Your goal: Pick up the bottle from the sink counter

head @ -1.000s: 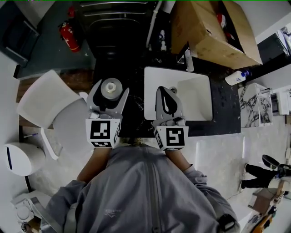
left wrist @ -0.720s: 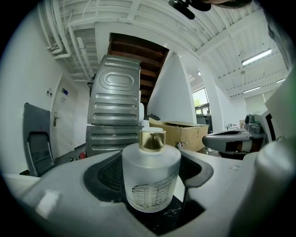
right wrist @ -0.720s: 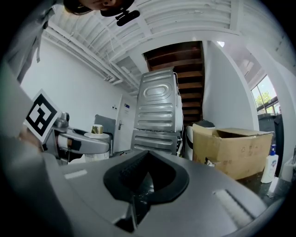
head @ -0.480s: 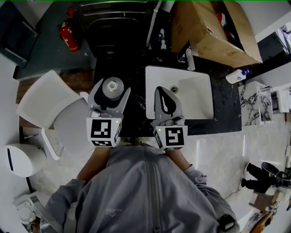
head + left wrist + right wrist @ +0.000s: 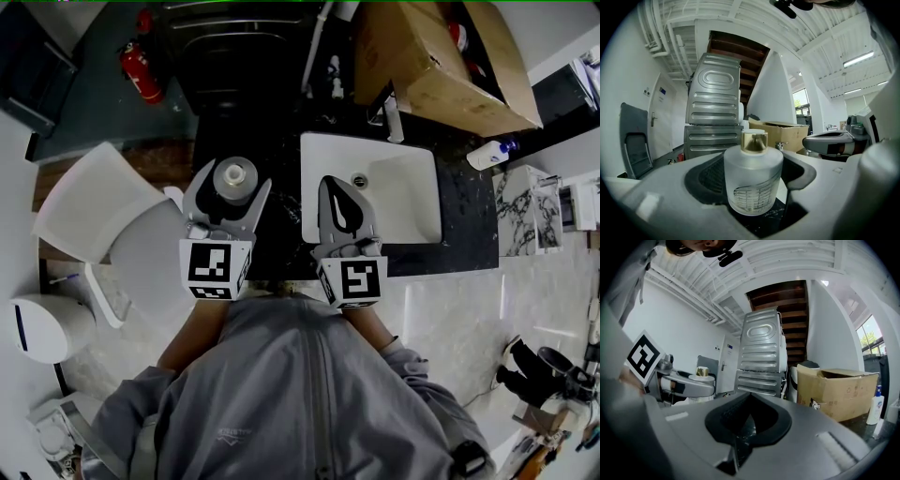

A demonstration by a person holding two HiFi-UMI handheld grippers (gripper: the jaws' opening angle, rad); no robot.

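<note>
A frosted round bottle [image 5: 232,178] with a gold cap stands upright between the jaws of my left gripper [image 5: 232,186], over the black counter left of the sink. In the left gripper view the bottle [image 5: 753,180] fills the gap and both dark pads lie against its sides, so the gripper is shut on it. Whether its base touches the counter I cannot tell. My right gripper [image 5: 341,186] hovers at the sink's left rim. Its jaws meet, with nothing between them [image 5: 740,437]. From the right gripper view the bottle's cap [image 5: 702,371] shows at left.
A white sink basin [image 5: 412,202] is set in the black marbled counter [image 5: 459,225], with a faucet [image 5: 389,117] behind it. A cardboard box [image 5: 441,66] and a blue-capped bottle [image 5: 489,157] stand at back right. A white chair [image 5: 94,202] is at left, and a fire extinguisher [image 5: 139,67] beyond it.
</note>
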